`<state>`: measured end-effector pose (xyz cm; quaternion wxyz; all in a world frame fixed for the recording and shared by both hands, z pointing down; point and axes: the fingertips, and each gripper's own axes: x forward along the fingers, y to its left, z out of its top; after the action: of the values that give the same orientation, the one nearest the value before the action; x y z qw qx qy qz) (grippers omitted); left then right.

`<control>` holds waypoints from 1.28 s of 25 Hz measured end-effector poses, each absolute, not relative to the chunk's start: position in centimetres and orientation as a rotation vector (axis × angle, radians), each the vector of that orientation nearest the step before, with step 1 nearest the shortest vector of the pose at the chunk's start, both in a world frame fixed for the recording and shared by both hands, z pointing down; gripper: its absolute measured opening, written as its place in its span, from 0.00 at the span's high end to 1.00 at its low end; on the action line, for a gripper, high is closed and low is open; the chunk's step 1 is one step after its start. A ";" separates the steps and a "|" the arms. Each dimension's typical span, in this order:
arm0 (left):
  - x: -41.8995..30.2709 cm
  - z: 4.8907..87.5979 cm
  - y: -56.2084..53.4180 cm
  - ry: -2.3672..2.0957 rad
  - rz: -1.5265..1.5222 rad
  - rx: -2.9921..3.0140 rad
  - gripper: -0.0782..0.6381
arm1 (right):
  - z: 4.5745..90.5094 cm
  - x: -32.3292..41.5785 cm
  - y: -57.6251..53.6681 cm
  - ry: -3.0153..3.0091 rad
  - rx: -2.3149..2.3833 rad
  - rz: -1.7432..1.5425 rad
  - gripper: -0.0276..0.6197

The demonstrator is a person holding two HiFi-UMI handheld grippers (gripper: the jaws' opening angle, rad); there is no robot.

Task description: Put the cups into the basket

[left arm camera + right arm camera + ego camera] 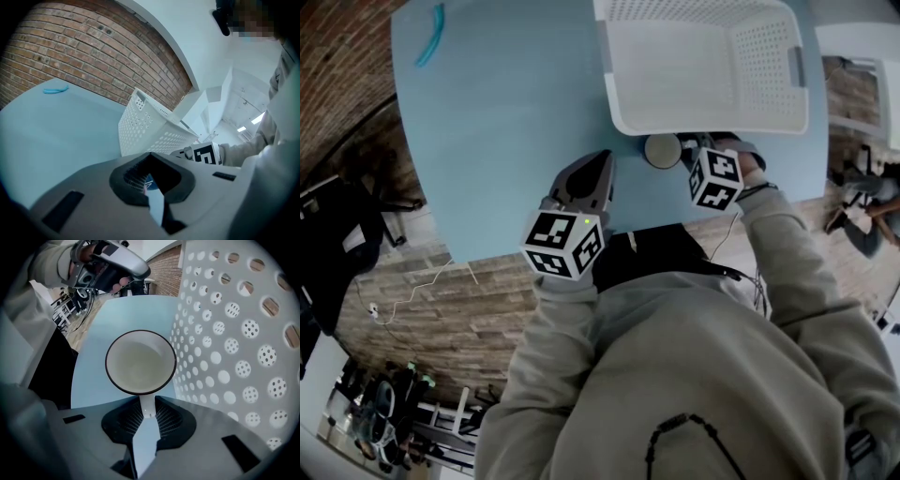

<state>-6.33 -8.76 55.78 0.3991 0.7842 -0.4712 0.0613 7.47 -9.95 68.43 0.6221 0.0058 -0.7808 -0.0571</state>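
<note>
Clearly the right hand is the nearer one for this job. The cup (661,150) stands upright on the desk (506,141), outside the basket (703,127) and just beside its near wall; we cannot tell if it touches the wall. From the right gripper view we look down into its empty, pale inside with the dark rim, and its handle (146,404) points back toward us, straight into the right gripper (147,414). The fingers of this gripper stand at a narrow gap, and the end of the handle sits between the ribbed pads, which seem to press it from both sides, so we judge that the cup is gripped by its handle and not yet lifted. This gripper points steeply down.

The left gripper (150,183) hangs over the near edge of the desk, well apart from the cup. Its fingers are drawn almost together, with only a thin slit, and they hold nothing.

What matters for the coming move, we think, is that the basket lies directly beyond the cup, away from us, and its perforated wall rises higher than the cup's rim. The cup should therefore go up first, then forward over the wall, because the handle is a thin hold and the cup could swing on it.
</note>
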 end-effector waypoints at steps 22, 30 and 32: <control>-6.4 52.7 -9.4 -1.224 0.156 2.041 0.90 | 64.0 7.2 -9.9 -1.831 0.087 -0.101 0.86; -6.7 49.6 -10.1 -1.246 0.148 2.098 0.90 | 60.2 6.8 -9.3 -1.842 0.103 -0.116 0.86; -6.8 48.6 -10.5 -1.253 0.144 2.117 0.90 | 59.2 6.6 -9.0 -1.845 0.103 -0.120 0.86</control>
<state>-6.81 -10.49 48.59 0.3323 0.8102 -0.4797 0.0552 6.59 -8.98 59.19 0.6012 0.0444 -0.7962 -0.0520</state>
